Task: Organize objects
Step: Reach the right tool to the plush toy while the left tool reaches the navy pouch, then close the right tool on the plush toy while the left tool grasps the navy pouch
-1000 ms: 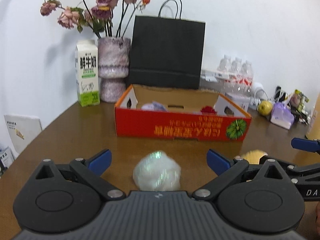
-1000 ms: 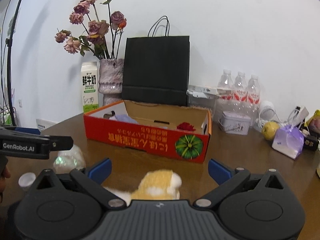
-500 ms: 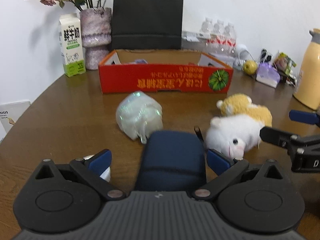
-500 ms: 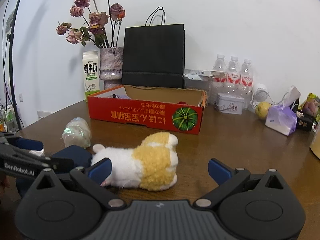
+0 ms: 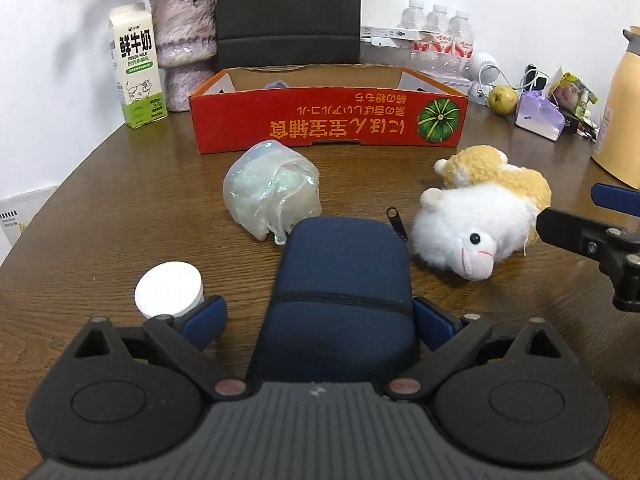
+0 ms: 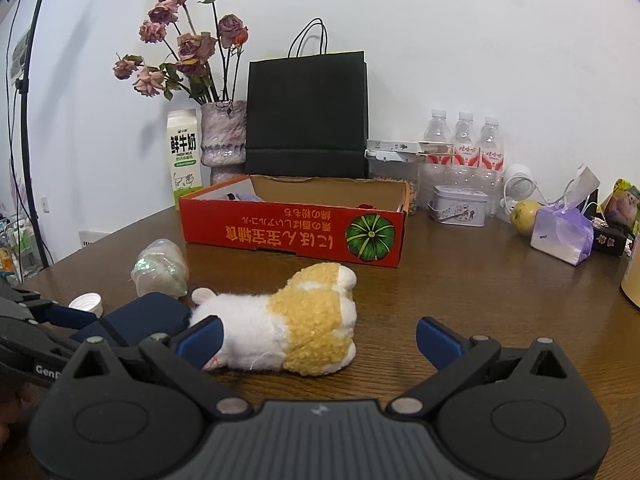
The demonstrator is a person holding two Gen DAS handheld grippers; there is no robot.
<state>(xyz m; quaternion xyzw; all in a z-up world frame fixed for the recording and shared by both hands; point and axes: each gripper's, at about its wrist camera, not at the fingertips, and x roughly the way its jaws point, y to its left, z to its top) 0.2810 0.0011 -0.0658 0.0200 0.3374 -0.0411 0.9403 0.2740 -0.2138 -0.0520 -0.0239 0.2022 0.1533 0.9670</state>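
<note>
Our left gripper [image 5: 320,318] is low over the brown table [image 5: 100,220]. Its two blue fingers [image 5: 204,316] stand wide, one on each side of a dark blue pouch [image 5: 340,288]. The right one sits by the pouch's side and the left one is a bit off, so it is not squeezing. A small white lid [image 5: 168,290] lies at 10 o'clock from the pouch, just beside the left finger.

Our right gripper [image 6: 320,338] is spread wide too and holds nothing. A white and yellow plush toy [image 6: 288,322] lies on its side between the fingers, nearer the left one [image 6: 200,336]. We cannot tell if that finger touches the fur.

A little farther, at 11 o'clock from the pouch, sits a shiny see-through ball [image 5: 272,190] of crinkly wrap, touching the pouch's far end. The plush is at 2 o'clock from the pouch.

Behind them at 12 o'clock stands the red cardboard box [image 5: 328,122], open on top, with a few small things inside that we cannot make out.

At the back, a milk carton [image 5: 138,66] is at 10 o'clock, then a flower vase [image 5: 182,40], a black paper bag [image 5: 288,8] and water bottles [image 5: 438,36] at 1 o'clock.
</note>
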